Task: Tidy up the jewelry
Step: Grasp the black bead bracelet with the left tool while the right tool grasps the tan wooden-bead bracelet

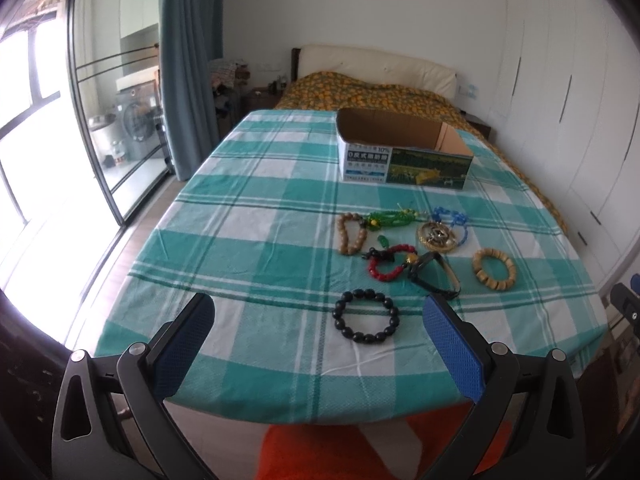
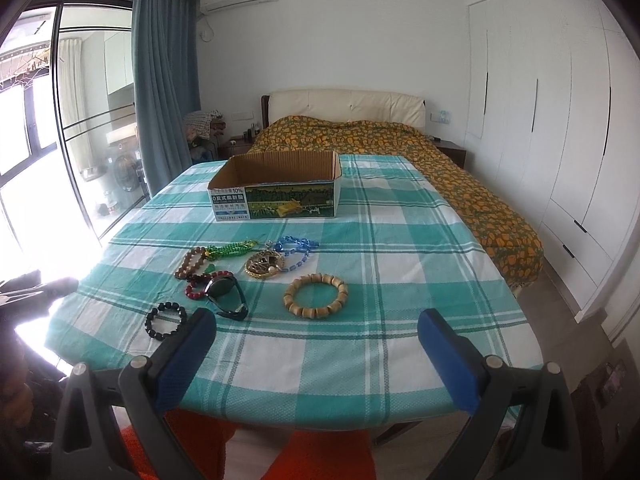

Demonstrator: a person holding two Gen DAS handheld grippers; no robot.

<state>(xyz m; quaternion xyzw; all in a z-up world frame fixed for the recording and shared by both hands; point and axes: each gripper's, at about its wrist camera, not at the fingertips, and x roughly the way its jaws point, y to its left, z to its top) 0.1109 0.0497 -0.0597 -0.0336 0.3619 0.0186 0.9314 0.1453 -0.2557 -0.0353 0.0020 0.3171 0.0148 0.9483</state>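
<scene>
Jewelry lies on a teal checked tablecloth (image 1: 260,240). Nearest is a black bead bracelet (image 1: 366,316), also in the right wrist view (image 2: 166,320). Behind it lie a black watch (image 1: 434,276), a red bead bracelet (image 1: 386,265), a tan wooden bracelet (image 1: 494,269) (image 2: 316,296), a brown bead bracelet (image 1: 351,234), green beads (image 1: 390,218), a gold pendant (image 1: 436,236) (image 2: 266,264) and blue beads (image 1: 452,218). An open cardboard box (image 1: 404,152) (image 2: 276,188) stands behind them, nothing visible inside. My left gripper (image 1: 320,328) and right gripper (image 2: 316,336) are open and empty above the near table edge.
A bed with an orange-patterned cover (image 2: 460,168) stands behind the table. White wardrobe doors (image 2: 560,120) line the right wall. A glass sliding door (image 1: 108,120) and a blue curtain (image 2: 164,80) are on the left. Orange fabric (image 1: 340,448) shows below the table edge.
</scene>
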